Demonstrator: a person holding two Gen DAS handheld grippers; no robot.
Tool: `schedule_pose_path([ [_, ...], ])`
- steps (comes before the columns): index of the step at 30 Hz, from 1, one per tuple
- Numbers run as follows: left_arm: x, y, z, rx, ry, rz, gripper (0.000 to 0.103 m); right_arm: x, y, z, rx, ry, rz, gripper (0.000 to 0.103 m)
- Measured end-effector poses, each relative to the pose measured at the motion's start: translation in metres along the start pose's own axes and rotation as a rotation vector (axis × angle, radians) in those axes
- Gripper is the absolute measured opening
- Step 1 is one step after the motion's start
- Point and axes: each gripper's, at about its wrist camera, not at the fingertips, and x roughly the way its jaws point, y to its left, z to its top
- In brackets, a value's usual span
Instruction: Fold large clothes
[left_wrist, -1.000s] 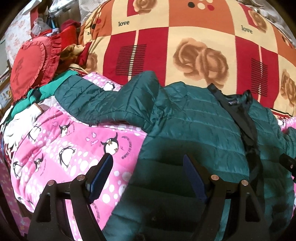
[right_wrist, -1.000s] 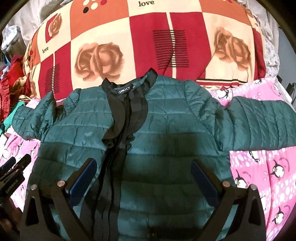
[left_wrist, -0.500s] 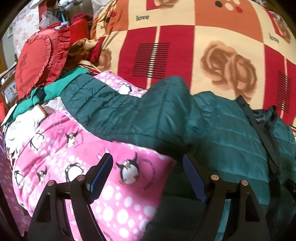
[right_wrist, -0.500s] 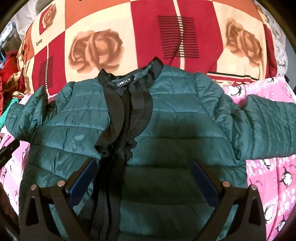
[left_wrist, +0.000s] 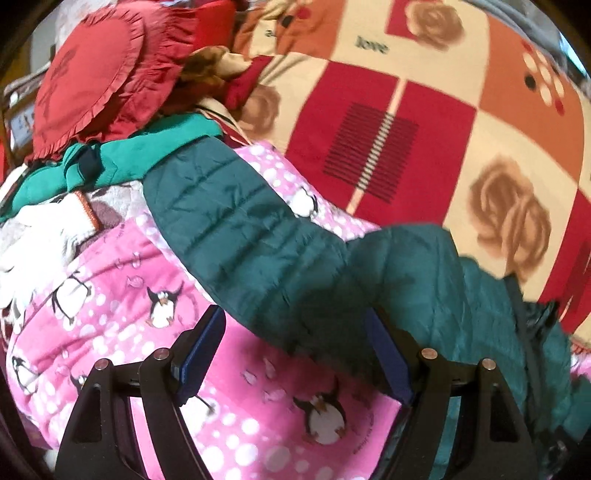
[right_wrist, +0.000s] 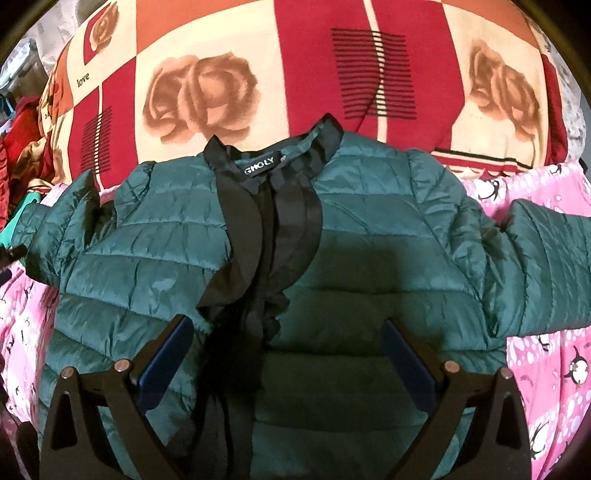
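A dark green quilted jacket (right_wrist: 369, 236) with a black collar and front trim lies face up on a pink penguin-print blanket (right_wrist: 546, 354), both sleeves spread out to the sides. My right gripper (right_wrist: 288, 350) is open and empty, just above the jacket's chest. In the left wrist view the jacket's left sleeve (left_wrist: 236, 229) runs up and to the left across the pink blanket (left_wrist: 122, 295). My left gripper (left_wrist: 295, 350) is open and empty, with its jaws on either side of the sleeve near the shoulder.
A big red, orange and cream rose-print quilt (right_wrist: 280, 74) is piled behind the jacket's collar. A red heart-shaped frilled cushion (left_wrist: 96, 70), a bright green garment (left_wrist: 147, 151) and white cloth (left_wrist: 44, 229) lie at the sleeve's far end.
My left gripper has swung left from the jacket's body to its left sleeve. My right gripper has moved forward and closer over the chest. Both stay open.
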Motion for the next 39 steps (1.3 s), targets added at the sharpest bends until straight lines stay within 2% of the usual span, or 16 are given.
schedule_pose_path([
  [1,0.000,0.006,0.004,-0.015,0.004,-0.012,0.048,0.001,0.000,0.000,-0.003,0.004,0.000,0.103],
  [3,0.003,0.021,0.014,-0.052,0.006,0.021,0.048,0.001,0.001,0.000,-0.006,0.007,0.000,0.103],
  [6,0.014,0.043,0.029,-0.086,0.002,0.093,0.048,0.002,0.002,0.001,-0.008,0.005,-0.001,0.103],
  [12,0.050,0.079,0.059,-0.104,-0.051,0.305,0.048,0.002,0.003,0.001,-0.007,0.009,0.003,0.103],
  [16,0.076,0.099,0.078,-0.131,-0.085,0.376,0.048,0.004,0.005,0.000,-0.014,0.018,0.008,0.103],
  [20,0.092,0.104,0.089,-0.150,-0.106,0.388,0.048,0.007,0.010,-0.003,-0.033,0.031,0.005,0.103],
  [24,0.106,0.099,0.093,-0.139,-0.099,0.365,0.047,0.011,0.011,-0.003,-0.037,0.040,0.002,0.103],
  [28,0.111,0.092,0.092,-0.126,-0.114,0.318,0.019,0.015,0.013,-0.003,-0.040,0.052,-0.003,0.103],
  [30,0.113,0.089,0.093,-0.106,-0.121,0.322,0.009,0.016,0.015,-0.003,-0.048,0.055,-0.005,0.103],
  [31,0.113,0.087,0.093,-0.095,-0.120,0.319,0.000,0.016,0.015,-0.003,-0.050,0.055,-0.005,0.103],
  [39,0.090,0.077,0.091,-0.059,-0.151,0.292,0.000,0.012,0.014,-0.004,-0.040,0.050,-0.006,0.103],
])
